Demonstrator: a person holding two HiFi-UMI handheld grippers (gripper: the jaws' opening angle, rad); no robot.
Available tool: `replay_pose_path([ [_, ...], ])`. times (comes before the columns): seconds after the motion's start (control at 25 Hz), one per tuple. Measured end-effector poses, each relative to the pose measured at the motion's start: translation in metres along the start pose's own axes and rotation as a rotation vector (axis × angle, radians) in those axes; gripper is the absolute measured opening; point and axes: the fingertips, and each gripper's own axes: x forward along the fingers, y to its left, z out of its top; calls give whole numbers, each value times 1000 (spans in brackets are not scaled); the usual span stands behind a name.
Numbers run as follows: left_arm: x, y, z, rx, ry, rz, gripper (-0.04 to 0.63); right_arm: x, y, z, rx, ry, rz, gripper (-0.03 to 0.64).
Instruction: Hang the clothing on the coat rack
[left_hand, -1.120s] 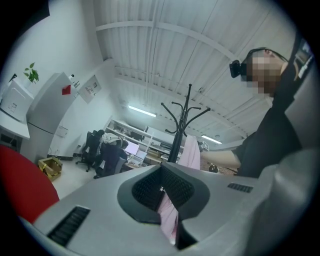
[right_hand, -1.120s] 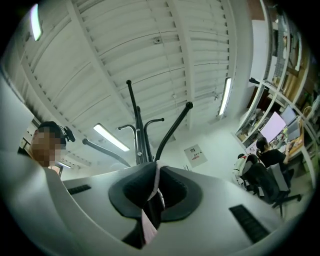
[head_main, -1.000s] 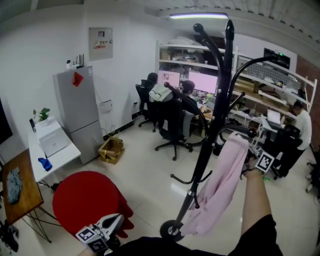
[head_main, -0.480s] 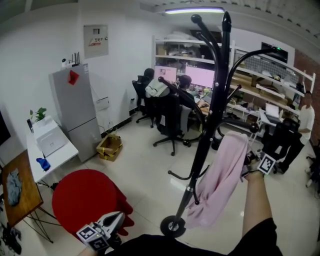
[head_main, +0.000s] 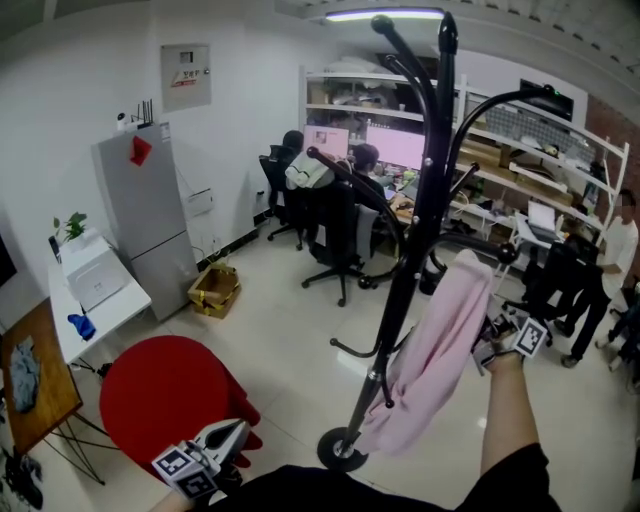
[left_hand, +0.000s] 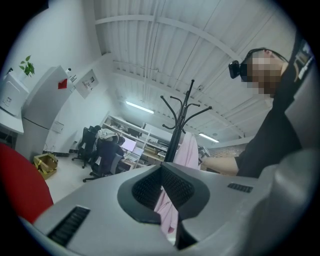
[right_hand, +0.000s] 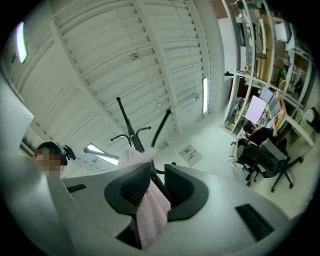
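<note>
Cloth of the pink garment (head_main: 440, 350) lies draped over a low hook arm at 3 o'clock of the coat rack (head_main: 420, 220) pole, so the rack appears to carry its weight. Right gripper (head_main: 490, 338), at 3 o'clock of the garment's top fold, is opening its 2 jaws with pink cloth between them, probably to let go. Left gripper (head_main: 228, 438) hangs at 7 o'clock of the head view, jaws pressed together on nothing, seemingly not needed for the release.

- My right tool (right_hand: 156, 187) has let go its tight pinch; its jaws are opening, with the pink garment (head_main: 430, 360) loose between them.
- In my head view, the coat rack (head_main: 415, 250) has slid slightly left and up.
</note>
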Motion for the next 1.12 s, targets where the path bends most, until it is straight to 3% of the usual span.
replay_pose_path([
  [0.2, 6, 6, -6, 4, 3, -15, -8, -42, -15, -3, 1, -63, -66, 89],
  [0.32, 16, 3, -6, 13, 51, -20, -8, -26, -8, -9, -43, -33, -55, 89],
  [0.4, 22, -1, -5, 19, 38, -45, -8, -24, -10, -6, -71, -34, -86, 89],
  [0.56, 23, -2, -7, 11, 68, -40, -8, -66, -15, 7, -159, -94, -253, 89],
  [0.76, 31, 0, -10, 27, 94, -55, -8, -119, 19, 8, -438, -13, -455, 89],
  [0.92, 38, -3, -12, 27, 95, -85, -8, -130, 58, -27, -550, 129, -460, 89],
  [1.08, 44, -5, -14, 25, 94, -121, -8, -123, 87, -81, -553, 192, -411, 87],
  [1.12, 44, -5, -15, 23, 97, -129, -8, -121, 90, -97, -538, 200, -398, 60],
])
